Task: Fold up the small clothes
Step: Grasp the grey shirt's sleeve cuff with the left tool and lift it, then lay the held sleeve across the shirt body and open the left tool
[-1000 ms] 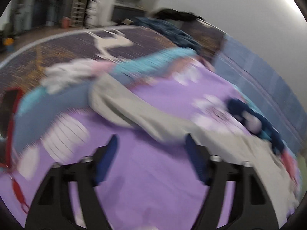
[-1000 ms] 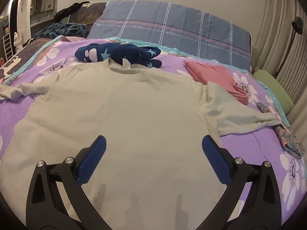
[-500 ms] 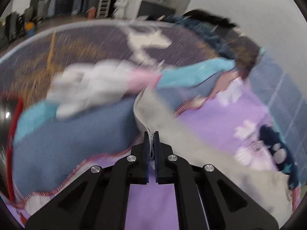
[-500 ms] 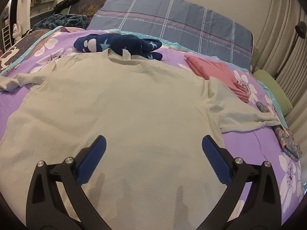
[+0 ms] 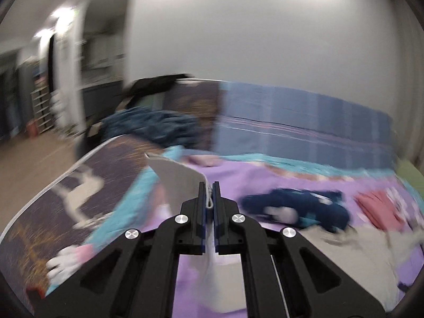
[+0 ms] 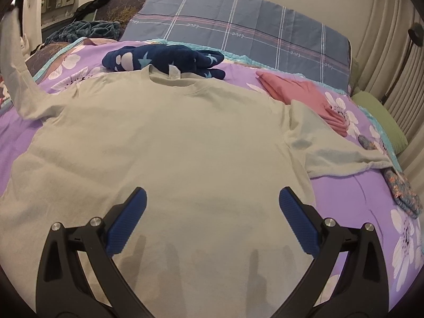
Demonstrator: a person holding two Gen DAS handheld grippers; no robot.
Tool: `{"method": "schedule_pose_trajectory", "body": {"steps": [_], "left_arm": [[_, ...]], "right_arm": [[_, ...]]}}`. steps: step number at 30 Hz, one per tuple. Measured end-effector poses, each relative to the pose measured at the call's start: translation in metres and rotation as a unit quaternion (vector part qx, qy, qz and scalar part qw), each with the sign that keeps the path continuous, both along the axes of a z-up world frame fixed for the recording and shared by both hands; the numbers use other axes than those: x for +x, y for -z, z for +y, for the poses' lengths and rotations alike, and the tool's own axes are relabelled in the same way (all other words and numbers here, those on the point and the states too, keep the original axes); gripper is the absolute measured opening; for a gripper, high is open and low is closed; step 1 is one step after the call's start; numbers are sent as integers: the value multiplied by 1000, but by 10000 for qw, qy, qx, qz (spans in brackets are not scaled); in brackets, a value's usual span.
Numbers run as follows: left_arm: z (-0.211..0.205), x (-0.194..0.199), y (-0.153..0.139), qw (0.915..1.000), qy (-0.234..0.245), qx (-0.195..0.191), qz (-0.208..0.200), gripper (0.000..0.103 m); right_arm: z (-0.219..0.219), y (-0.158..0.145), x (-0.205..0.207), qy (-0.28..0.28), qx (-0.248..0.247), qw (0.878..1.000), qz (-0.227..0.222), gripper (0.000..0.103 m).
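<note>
A pale grey-green long-sleeved shirt [image 6: 169, 143] lies flat on the purple flowered bedspread [image 6: 352, 196], neck towards the headboard. My left gripper [image 5: 209, 198] is shut on the cuff of the shirt's left sleeve [image 5: 180, 182] and holds it lifted above the bed. In the right wrist view that sleeve [image 6: 16, 79] rises at the far left edge. My right gripper [image 6: 212, 212] is open and empty, above the lower middle of the shirt. The right sleeve [image 6: 331, 148] lies spread out to the right.
A dark blue starred garment [image 6: 164, 58] lies just beyond the collar. A folded pink garment [image 6: 302, 92] lies at right, a small flowered item [image 6: 402, 193] near the right edge. A blue plaid pillow [image 6: 238, 31] and a teal blanket [image 6: 84, 30] are at the head.
My left gripper closed on the sleeve cuff, then lifted it off the bed and swung to the right. My right gripper stayed open above the shirt, creeping slightly forward.
</note>
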State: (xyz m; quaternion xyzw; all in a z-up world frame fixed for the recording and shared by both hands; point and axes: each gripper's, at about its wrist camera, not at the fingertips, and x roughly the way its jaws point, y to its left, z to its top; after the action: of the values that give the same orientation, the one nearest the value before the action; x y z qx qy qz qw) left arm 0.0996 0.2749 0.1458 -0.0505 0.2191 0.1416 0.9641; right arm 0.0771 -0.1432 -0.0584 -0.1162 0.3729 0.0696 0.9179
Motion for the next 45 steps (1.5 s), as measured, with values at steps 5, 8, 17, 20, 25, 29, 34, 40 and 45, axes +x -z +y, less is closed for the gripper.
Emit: {"method": "schedule_pose_trajectory", "body": {"steps": [5, 8, 17, 20, 25, 29, 34, 40, 45], "left_arm": [[-112, 52, 20, 9907, 1323, -177, 260, 4], [-193, 85, 60, 9752, 2114, -274, 593, 4], [-300, 80, 151, 9400, 3051, 792, 1303, 69], [-256, 58, 144, 9557, 2546, 1006, 1078, 75], [-160, 20, 147, 9765, 1658, 697, 1186, 76], [-98, -8, 173, 9838, 956, 252, 1494, 76], [-60, -18, 217, 9788, 680, -297, 1911, 76], [-51, 2, 244, 9745, 600, -683, 2050, 76], [-51, 10, 254, 9748, 357, -621, 2113, 76]], "right_arm": [[-18, -4, 3, 174, 82, 9998, -84, 101], [-39, -8, 7, 419, 155, 9988, -178, 101], [-108, -7, 25, 857, 802, 9929, 203, 101], [-113, -8, 36, 477, 1206, 9908, 388, 100], [-81, -14, 74, -402, 1818, 9799, 717, 66], [-29, -12, 126, -1076, 1953, 9687, 1089, 62], [34, 6, 184, -1209, 1606, 9706, 1323, 62], [68, 21, 207, -1226, 1495, 9718, 1350, 4], [45, -37, 182, -1497, 1850, 9698, 526, 4]]}}
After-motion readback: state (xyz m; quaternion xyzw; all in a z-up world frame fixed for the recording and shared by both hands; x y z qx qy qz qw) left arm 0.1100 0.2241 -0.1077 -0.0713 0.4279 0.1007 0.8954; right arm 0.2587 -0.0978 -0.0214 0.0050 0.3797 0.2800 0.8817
